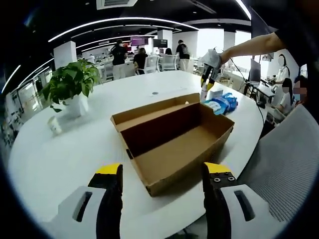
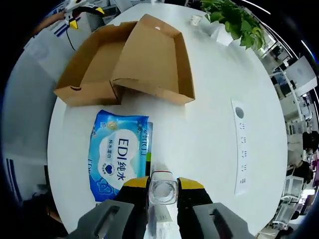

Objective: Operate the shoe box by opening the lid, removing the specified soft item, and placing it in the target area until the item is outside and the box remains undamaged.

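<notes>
Box (image 2: pixel 124 59) open, wipes pack (image 2: pixel 118 154) beside it: soft, light, slippery; better pinched at an edge. Right gripper (image 2: pixel 163 191) clamped on clear bottle (image 2: pixel 163 191); left gripper (image 1: pixel 162 174) wide open, empty.

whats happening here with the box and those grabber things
A person works two handheld tongs at a white table. The shoe box lies open and empty. The right tongs grip a small clear tube beside the blue wet wipes pack, already outside the box. The left tongs hover open.
</notes>
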`<state>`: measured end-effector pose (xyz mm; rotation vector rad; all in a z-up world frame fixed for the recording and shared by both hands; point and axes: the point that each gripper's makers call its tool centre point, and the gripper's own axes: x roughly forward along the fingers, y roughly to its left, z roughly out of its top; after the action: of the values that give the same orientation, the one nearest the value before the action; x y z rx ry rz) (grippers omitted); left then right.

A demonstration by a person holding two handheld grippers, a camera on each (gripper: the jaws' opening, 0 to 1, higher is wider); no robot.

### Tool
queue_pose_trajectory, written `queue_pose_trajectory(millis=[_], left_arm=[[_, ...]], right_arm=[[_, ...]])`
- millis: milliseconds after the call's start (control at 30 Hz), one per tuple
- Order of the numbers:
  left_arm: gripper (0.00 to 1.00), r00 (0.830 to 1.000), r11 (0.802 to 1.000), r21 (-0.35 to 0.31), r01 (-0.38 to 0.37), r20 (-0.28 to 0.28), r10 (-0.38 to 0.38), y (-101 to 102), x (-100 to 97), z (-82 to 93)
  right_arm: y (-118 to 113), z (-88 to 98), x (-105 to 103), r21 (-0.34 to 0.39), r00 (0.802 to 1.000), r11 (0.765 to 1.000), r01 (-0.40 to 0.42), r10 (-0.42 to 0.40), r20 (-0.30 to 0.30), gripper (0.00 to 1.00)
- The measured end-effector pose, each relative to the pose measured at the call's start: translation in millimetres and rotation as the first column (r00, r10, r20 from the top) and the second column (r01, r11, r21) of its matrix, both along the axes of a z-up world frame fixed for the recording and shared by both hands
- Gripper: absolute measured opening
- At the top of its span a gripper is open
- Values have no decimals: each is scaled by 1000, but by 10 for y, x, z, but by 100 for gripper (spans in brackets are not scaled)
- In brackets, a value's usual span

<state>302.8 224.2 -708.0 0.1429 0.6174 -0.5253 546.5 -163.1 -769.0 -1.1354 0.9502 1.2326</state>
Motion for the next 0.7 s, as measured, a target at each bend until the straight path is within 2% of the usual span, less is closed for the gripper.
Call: queue_pose_trajectory(millis=[700], left_arm=[[66,1000,1000,2,-10,-5,10,27,2,-26]], right_arm=[[1,15,11,-9,1000,1000,-6,6,-11,18]])
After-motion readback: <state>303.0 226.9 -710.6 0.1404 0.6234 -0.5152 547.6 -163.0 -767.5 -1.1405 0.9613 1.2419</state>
